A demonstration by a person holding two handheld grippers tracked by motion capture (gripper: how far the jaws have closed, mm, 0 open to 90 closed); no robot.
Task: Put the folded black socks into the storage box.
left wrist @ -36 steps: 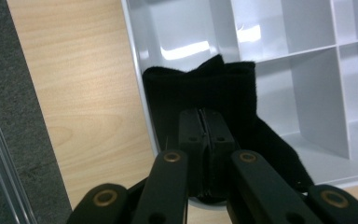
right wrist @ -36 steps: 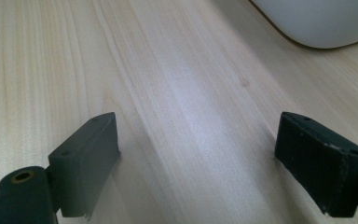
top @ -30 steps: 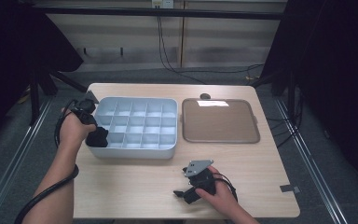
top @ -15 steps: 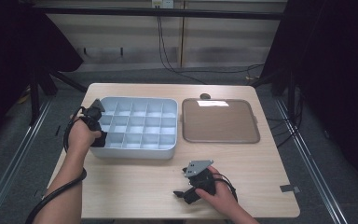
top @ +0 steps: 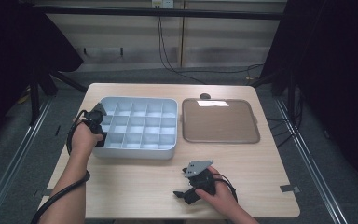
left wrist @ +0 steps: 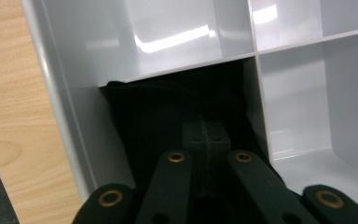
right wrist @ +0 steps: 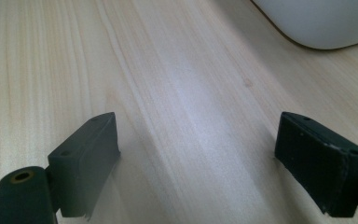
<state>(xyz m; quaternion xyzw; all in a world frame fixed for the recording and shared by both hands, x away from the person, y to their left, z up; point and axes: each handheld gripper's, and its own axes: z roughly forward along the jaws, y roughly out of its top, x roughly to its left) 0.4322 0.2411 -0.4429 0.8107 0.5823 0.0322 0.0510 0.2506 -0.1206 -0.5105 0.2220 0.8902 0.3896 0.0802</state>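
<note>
Left gripper (left wrist: 206, 140) with jaws closed on black cloth (left wrist: 168, 112), soft, dark, bunched in near-left corner compartment of grey divided tray (top: 135, 151), right gripper (top: 186, 195) jaws wide apart, resting on table (top: 135, 186) in front of tray

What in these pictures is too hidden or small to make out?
- Black cloth in the grey compartment tray: left gripper view, jaws cover its lower part; whether they pinch it is unclear.
- Small dark object behind the brown flat tray: high view, too small.
</note>
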